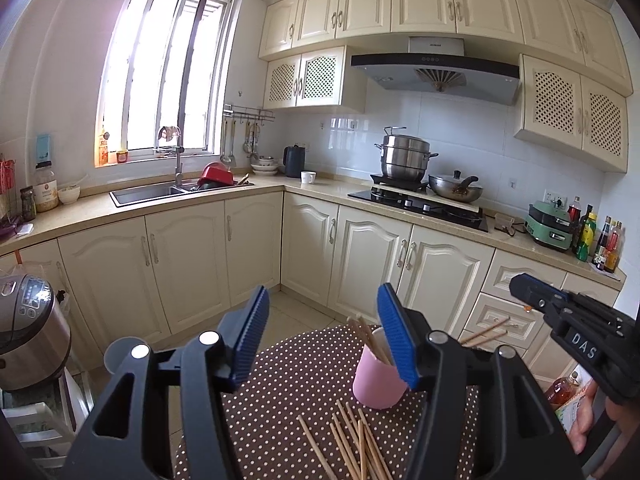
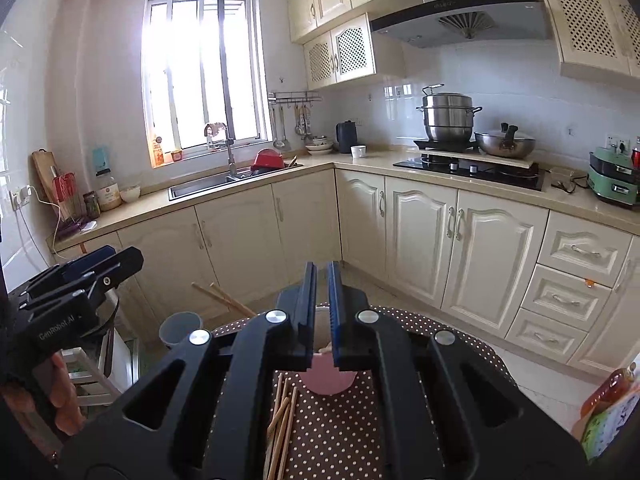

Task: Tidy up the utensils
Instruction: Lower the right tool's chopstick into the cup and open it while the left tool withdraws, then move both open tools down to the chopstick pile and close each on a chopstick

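From the left wrist, the left tongs (image 1: 320, 336) stand released over the dotted desk (image 1: 296, 376), so gather the roughly 8 loose chopsticks (image 1: 352, 440) toward the 1 pink cup (image 1: 378, 384), while from the right wrist the right tongs (image 2: 322, 316) appear clenched, seemingly empty.

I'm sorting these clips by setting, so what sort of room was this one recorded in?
A home kitchen, quite plainly. A sink sits under the window, a gas hob carries a steel steamer pot beneath a range hood, and cream cabinets line the walls.
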`<act>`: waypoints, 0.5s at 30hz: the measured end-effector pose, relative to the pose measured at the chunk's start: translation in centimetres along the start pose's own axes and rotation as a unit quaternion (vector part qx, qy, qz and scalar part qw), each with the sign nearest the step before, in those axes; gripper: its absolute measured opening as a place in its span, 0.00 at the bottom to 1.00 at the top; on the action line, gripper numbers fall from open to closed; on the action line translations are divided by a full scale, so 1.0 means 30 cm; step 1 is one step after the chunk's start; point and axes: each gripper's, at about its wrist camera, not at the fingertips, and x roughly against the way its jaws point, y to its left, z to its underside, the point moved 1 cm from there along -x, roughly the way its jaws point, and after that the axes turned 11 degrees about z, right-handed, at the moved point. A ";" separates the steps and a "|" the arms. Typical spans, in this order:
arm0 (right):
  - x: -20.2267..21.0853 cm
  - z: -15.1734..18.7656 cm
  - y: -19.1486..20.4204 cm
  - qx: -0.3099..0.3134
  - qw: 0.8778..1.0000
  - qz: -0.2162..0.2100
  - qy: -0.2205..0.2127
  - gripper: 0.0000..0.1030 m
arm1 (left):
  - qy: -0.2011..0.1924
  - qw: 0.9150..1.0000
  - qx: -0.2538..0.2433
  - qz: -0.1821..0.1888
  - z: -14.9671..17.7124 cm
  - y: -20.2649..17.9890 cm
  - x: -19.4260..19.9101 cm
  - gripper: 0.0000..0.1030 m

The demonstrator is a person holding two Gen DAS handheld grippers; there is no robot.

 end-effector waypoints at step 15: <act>0.088 0.244 0.013 0.008 0.999 -0.014 0.051 0.07 | 0.118 0.993 0.005 0.014 0.280 -0.003 -0.010 0.57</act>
